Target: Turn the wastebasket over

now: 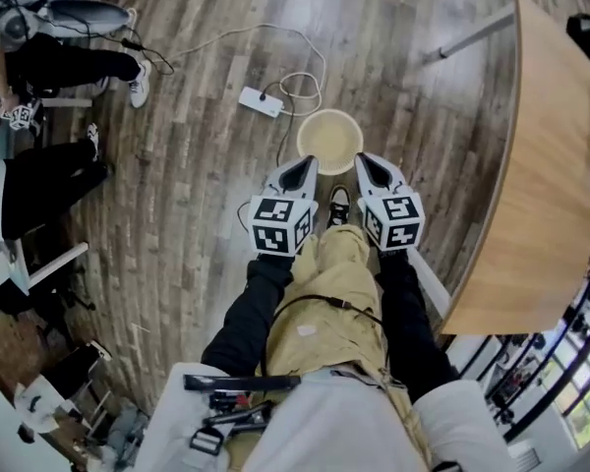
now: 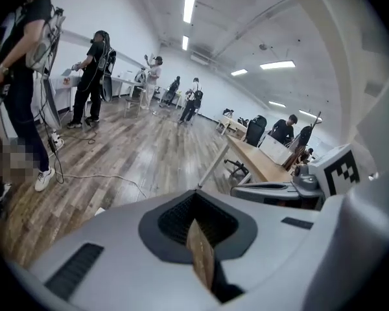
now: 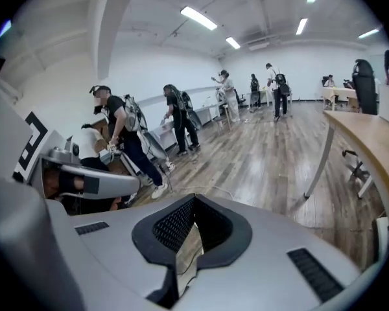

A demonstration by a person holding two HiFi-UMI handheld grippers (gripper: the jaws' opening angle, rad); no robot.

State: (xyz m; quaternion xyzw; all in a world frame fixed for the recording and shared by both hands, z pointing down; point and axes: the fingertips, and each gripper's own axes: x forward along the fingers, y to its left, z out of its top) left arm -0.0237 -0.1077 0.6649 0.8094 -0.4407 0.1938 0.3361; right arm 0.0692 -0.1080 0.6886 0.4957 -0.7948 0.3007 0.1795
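Observation:
The wastebasket (image 1: 329, 141) is a round cream tub standing on the wood floor, seen from straight above; neither gripper view shows it. Both grippers are held high above it, side by side and apart from it. In the head view my left gripper (image 1: 305, 163) overlaps the tub's near left rim and my right gripper (image 1: 362, 158) its near right rim. Each has its jaws closed to a point with nothing between them. In the left gripper view the left gripper (image 2: 194, 199) aims across the room; in the right gripper view the right gripper (image 3: 193, 206) does the same.
A white power strip (image 1: 261, 101) and looping cables lie on the floor just beyond the tub. A wooden table (image 1: 551, 165) with a metal leg (image 1: 467, 37) runs along the right. People (image 1: 49, 67) stand at the left. The holder's shoe (image 1: 339, 205) is near the tub.

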